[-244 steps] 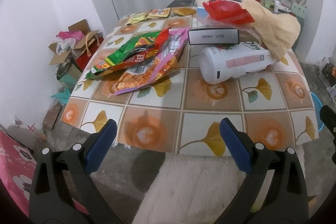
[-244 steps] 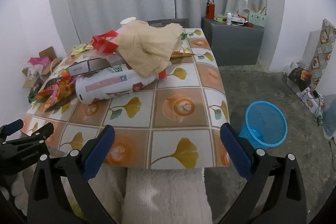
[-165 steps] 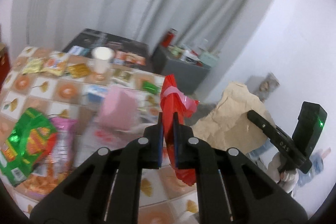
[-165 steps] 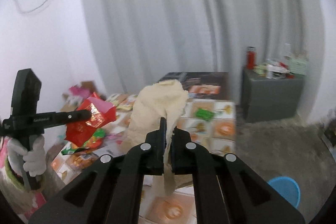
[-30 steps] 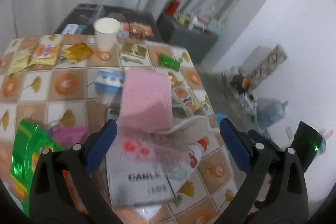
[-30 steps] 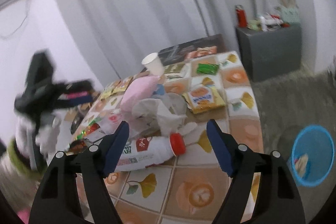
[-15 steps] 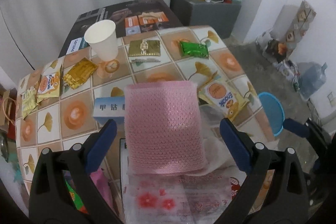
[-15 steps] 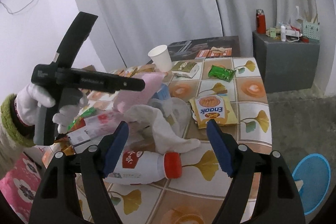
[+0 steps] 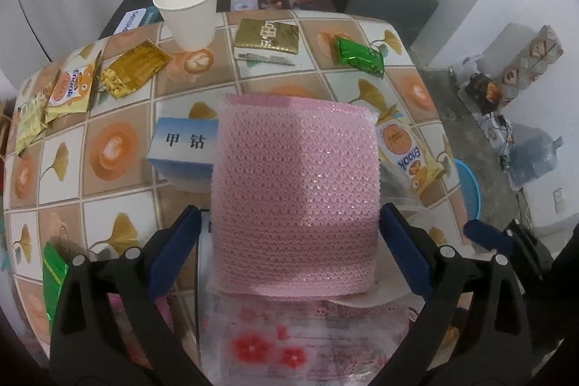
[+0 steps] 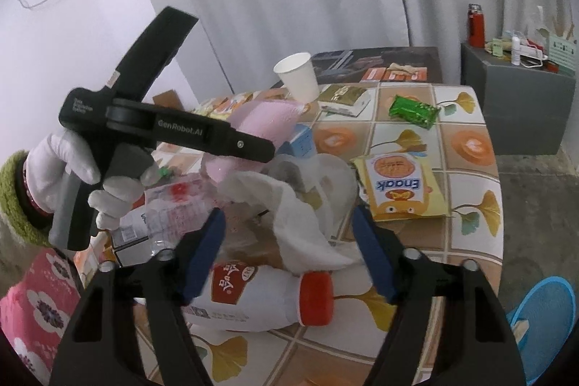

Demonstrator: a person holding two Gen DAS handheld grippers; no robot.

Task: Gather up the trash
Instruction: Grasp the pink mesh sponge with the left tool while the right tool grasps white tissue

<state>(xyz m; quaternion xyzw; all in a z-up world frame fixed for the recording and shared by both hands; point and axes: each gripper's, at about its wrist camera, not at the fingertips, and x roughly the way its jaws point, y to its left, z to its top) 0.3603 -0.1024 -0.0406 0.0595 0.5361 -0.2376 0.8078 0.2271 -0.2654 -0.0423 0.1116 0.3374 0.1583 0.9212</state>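
A pink foam-mesh wrap point(image 9: 295, 194) lies on top of the trash pile on the tiled table point(image 9: 119, 147). My left gripper point(image 9: 289, 248) is open, its blue pads on either side of the wrap's near end. My right gripper point(image 10: 289, 252) is open just above a crumpled white tissue point(image 10: 289, 212) and a white bottle with a red cap point(image 10: 260, 295). The pink wrap also shows in the right wrist view point(image 10: 264, 122), behind the left gripper's black body point(image 10: 163, 132). A clear printed plastic bag point(image 9: 300, 339) lies under the wrap.
A paper cup point(image 9: 190, 9), gold packets point(image 9: 267, 37), a green packet point(image 9: 358, 56), yellow Enaak packets point(image 9: 409, 154) and a blue box point(image 9: 184, 147) lie on the table. A blue trash basket point(image 10: 542, 321) stands on the floor to the right. A grey cabinet point(image 10: 517, 104) stands behind.
Both grippers have come down closer to the pile. The left one now straddles the pink wrap, and the right one hangs over the white tissue.
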